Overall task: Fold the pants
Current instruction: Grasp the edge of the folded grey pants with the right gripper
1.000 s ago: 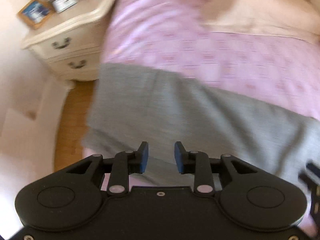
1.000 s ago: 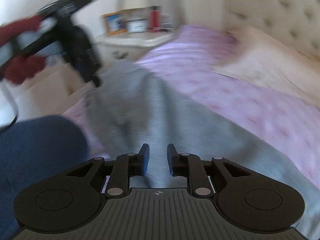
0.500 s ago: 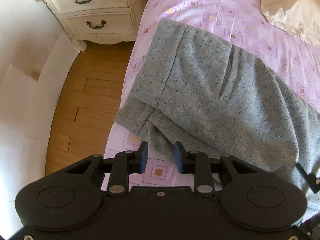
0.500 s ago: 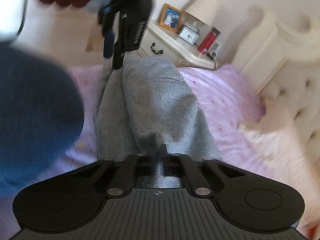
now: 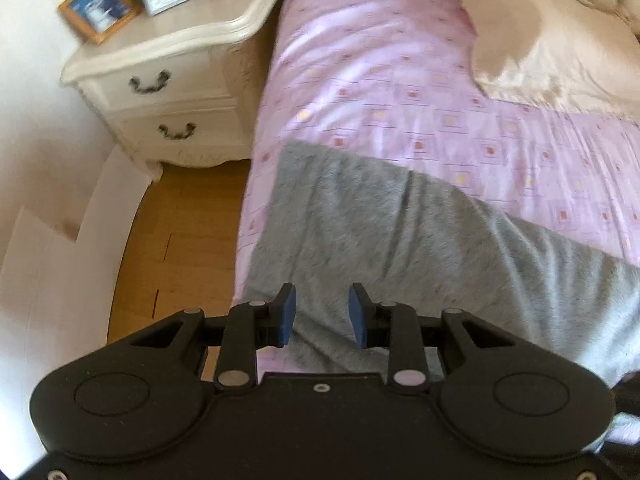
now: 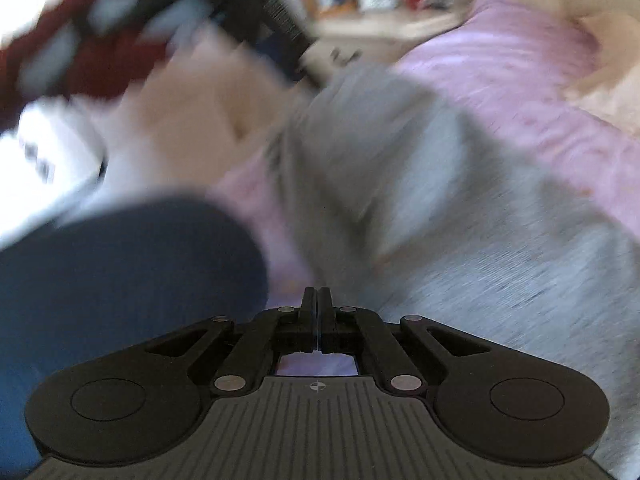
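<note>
Lying across the pink bedspread (image 5: 400, 92), the grey pants (image 5: 400, 240) reach its left edge above bare wood floor (image 5: 180, 220), beside the nightstand (image 5: 168, 76). Left gripper (image 5: 322, 314) hovers spread over the near hem. Only the blurred right view shows the right gripper (image 6: 317, 304) pressed together, fabric between the tips not discernible, and a dark blue mass (image 6: 120, 280) left of it.

Right wrist view is motion-blurred throughout. Pants (image 6: 420, 184) read only as a gray smear, no seams or folds resolvable. Left gripper (image 6: 256, 12) at top left is a dark streak, jaw state unreadable there. Nightstand (image 6: 380, 20) items are just color blobs. Left wrist view: pants (image 5: 400, 240) run off the right edge and under the gripper body, so hem and waistband can't be told. Photo (image 5: 98, 10) content too soft to make out.
</note>
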`<act>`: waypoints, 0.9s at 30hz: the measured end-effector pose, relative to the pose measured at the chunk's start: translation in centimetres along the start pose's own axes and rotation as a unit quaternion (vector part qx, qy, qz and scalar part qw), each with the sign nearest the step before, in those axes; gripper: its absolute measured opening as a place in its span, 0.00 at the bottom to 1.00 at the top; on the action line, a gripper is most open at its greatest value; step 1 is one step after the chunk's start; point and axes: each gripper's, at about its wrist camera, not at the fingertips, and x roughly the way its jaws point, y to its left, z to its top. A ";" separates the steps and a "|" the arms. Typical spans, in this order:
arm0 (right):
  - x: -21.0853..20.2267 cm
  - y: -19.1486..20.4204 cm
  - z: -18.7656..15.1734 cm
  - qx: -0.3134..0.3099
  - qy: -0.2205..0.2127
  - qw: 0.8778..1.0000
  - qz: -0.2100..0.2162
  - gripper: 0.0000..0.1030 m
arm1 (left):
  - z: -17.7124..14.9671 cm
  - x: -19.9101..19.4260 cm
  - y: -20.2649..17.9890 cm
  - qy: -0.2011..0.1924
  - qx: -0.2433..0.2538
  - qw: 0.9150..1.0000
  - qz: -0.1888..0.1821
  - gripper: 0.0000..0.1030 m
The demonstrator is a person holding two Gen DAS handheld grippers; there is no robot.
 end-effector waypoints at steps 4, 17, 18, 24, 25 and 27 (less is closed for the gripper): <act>-1.4 2.3 -0.4 -0.037 -0.043 0.997 -0.048 0.01 | 0.4 1.1 -2.0 0.001 0.029 1.000 -0.008 0.39; 2.0 6.1 -1.6 -0.325 -0.025 0.915 -0.237 0.31 | -0.6 2.2 2.1 0.032 -0.040 0.998 -0.041 0.40; 2.6 6.0 -2.0 -0.343 -0.018 0.907 -0.245 0.29 | -0.8 2.2 2.7 0.031 -0.051 0.997 -0.045 0.43; 0.2 5.0 0.1 -0.277 -0.072 0.927 -0.243 0.06 | -1.9 2.2 3.8 0.046 -0.087 0.991 -0.094 0.55; -0.5 4.6 0.5 -0.260 -0.079 0.930 -0.246 0.06 | -2.2 2.1 3.8 0.051 -0.094 0.988 -0.108 0.55; -1.5 3.6 1.6 -0.222 -0.091 0.940 -0.242 0.06 | -2.4 2.2 3.5 0.058 -0.104 0.984 -0.131 0.55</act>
